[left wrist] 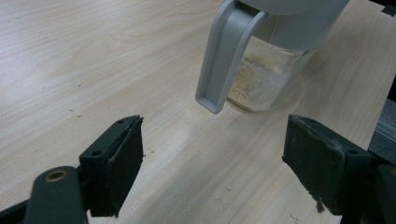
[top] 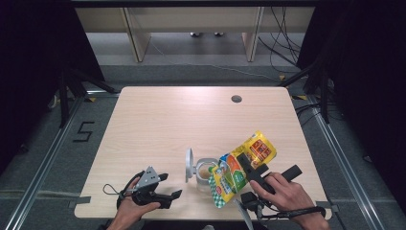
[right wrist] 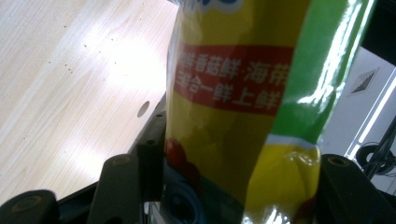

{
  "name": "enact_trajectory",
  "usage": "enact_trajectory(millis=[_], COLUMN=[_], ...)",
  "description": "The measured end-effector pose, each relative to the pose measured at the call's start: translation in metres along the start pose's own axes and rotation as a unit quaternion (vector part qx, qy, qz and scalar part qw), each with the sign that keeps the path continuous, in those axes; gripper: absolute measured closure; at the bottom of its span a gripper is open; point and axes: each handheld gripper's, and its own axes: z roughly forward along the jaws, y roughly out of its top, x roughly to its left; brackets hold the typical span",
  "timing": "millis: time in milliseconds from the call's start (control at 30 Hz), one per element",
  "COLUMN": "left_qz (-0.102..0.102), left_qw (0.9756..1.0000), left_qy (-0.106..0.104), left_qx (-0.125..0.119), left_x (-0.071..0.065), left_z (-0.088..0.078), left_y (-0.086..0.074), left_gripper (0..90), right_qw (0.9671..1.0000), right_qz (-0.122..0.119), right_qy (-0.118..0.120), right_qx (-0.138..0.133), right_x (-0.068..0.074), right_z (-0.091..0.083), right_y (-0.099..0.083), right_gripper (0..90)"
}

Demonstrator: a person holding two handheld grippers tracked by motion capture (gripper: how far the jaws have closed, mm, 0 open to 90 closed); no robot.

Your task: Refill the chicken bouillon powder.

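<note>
The step in hand looks like pouring: the right claw [top: 253,168] is clamped on a pouch [top: 239,168], tilted with its lower end over the open jar [top: 206,171] at lower centre of the high view. The jar's lid [top: 189,165] stands up on edge at its left side. The left claw [top: 165,186] rests low on the surface [top: 158,124] at lower left of that frame, its jaws apart and holding nothing; in the left gripper view they frame the jar from just in front without touching it.

Judging from this, the next move calls for a steadier tilt of the pouch so the contents fall inside the rim, and perhaps the left claw closing on the jar to keep it from sliding.

The pouch is glossy, crinkled film in yellow, green and red, soft and likely to buckle. The jar is clear and round with a grey plastic collar and handle [left wrist: 224,56]; a pale, coarse powder [left wrist: 254,77] lies in its bottom. The surface is light wood grain, dusted with a few crumbs.
</note>
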Motion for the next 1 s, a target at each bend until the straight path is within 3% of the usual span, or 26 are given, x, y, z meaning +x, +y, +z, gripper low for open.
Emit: enact_trajectory(millis=[933,1000], left_qz=[-0.004,-0.004], left_qw=[1.0,1.0], left_qy=[0.001,0.001], left_qx=[-0.002,-0.002], left_x=[-0.0004,-0.0004], left_z=[-0.0004,-0.0003], left_y=[-0.0001,-0.0001], left_gripper=[19.6,19.6], right_qw=[1.0,1.0], right_qz=[0.001,0.009], right_qy=[0.001,0.002], right_qx=[0.001,0.004], right_x=[-0.0005,0.0009], right_z=[-0.0003,-0.0009], right_y=[-0.0025,-0.0027], right_gripper=[50.4,50.4])
